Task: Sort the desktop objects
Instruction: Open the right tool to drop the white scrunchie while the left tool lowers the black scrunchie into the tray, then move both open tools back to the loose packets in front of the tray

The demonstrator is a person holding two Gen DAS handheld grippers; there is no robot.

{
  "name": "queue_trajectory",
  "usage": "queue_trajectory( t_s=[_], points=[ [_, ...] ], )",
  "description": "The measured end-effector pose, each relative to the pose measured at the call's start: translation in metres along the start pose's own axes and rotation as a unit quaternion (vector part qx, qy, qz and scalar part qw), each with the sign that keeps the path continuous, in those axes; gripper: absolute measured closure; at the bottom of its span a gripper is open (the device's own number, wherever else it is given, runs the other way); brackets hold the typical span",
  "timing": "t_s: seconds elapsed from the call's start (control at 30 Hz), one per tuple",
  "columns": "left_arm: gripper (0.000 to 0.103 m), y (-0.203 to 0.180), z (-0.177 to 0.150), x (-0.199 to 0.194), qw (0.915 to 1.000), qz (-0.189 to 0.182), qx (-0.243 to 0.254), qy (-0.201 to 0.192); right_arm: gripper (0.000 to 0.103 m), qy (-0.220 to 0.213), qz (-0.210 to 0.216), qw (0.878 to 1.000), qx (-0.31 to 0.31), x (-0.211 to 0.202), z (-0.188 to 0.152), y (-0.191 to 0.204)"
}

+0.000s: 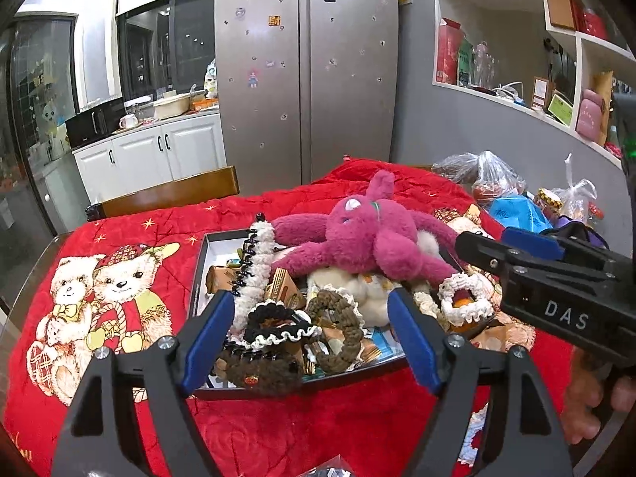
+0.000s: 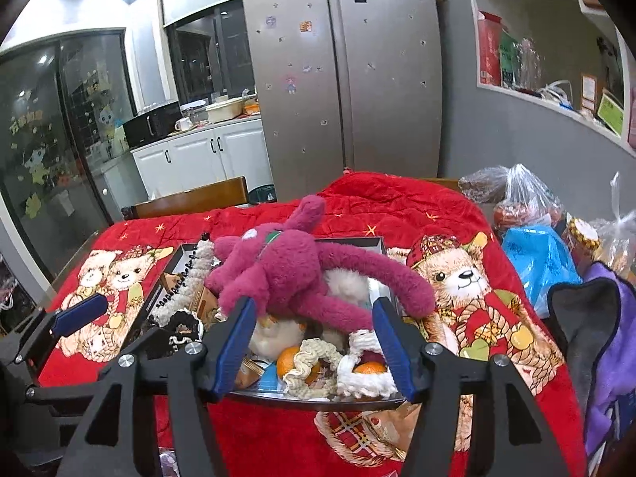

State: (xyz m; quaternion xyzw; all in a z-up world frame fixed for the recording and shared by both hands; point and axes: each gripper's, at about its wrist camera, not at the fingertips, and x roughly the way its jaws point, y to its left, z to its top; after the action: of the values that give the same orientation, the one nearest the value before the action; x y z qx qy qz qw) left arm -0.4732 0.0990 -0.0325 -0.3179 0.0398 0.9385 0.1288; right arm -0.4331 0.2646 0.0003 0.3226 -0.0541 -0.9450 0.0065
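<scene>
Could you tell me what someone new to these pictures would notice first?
The magenta plush toy sprawls across a dark tray heaped with scrunchies and snacks. The tray sits on a bright red teddy-bear blanket. Both the left gripper and right gripper hover open over the tray's near edge.

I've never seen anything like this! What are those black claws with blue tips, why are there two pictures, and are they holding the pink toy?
The claws are two grabbers that a person holds, one in each hand. Each has a small camera looking along its fingers, so you get two pictures. One shows the left gripper, the other the right gripper. Both are open and hold nothing. A red blanket with teddy bears covers the table. On it sits a dark tray piled with a pink plush toy, hair scrunchies, oranges and snack packets. The toy just lies on the pile. Plastic bags sit at the right.
</scene>
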Motion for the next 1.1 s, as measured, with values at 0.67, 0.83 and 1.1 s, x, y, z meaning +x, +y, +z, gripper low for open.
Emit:
queue_trajectory(
  t_s=[0.67,0.83,1.1],
  points=[
    [0.023,0.001,0.0014,-0.005,0.9999,0.008,0.001,-0.006,0.041,0.002,0.011,1.0,0.003,-0.0014,0.0008,-0.0009],
    [0.023,0.0019,0.0016,-0.0066,0.9999,0.007,-0.002,-0.007,0.041,0.0,0.008,1.0,0.006,-0.0023,0.0019,-0.0046],
    [0.023,-0.0005,0.002,-0.0102,0.9999,0.011,0.003,-0.012,0.041,-0.001,0.012,1.0,0.001,-0.0044,0.0016,-0.0022]
  ],
)
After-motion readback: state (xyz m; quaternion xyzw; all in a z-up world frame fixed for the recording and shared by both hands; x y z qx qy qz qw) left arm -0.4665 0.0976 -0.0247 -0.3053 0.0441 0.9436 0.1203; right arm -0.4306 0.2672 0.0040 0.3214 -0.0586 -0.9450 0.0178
